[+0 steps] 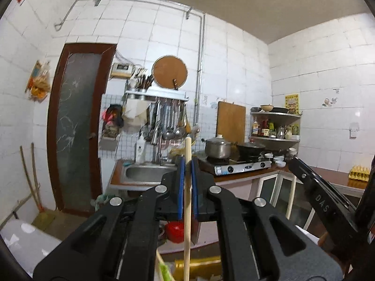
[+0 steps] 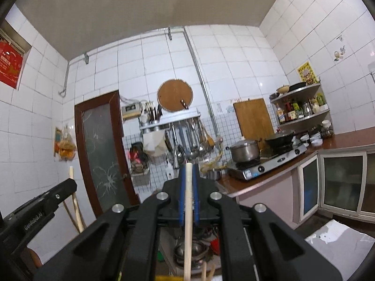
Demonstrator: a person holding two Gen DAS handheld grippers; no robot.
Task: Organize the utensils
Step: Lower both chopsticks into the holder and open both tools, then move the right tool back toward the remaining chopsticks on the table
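While each wooden stick (image 1: 187,201) (image 2: 188,213) sits clamped upright between left gripper (image 1: 186,164) and right gripper (image 2: 188,171) pads, neither is stowed yet; the wall rack (image 1: 156,94) lies well ahead.

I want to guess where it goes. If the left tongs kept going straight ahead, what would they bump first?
Probably the faucet and sink; the left tongs, shut on a wooden stick, point there. Depth is unclear, but nothing nearer shows.

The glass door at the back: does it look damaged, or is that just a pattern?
Damaged, it seems: the glass door shows a star-shaped crack low down, with lines radiating upward. Whether it is fully broken through cannot be told.
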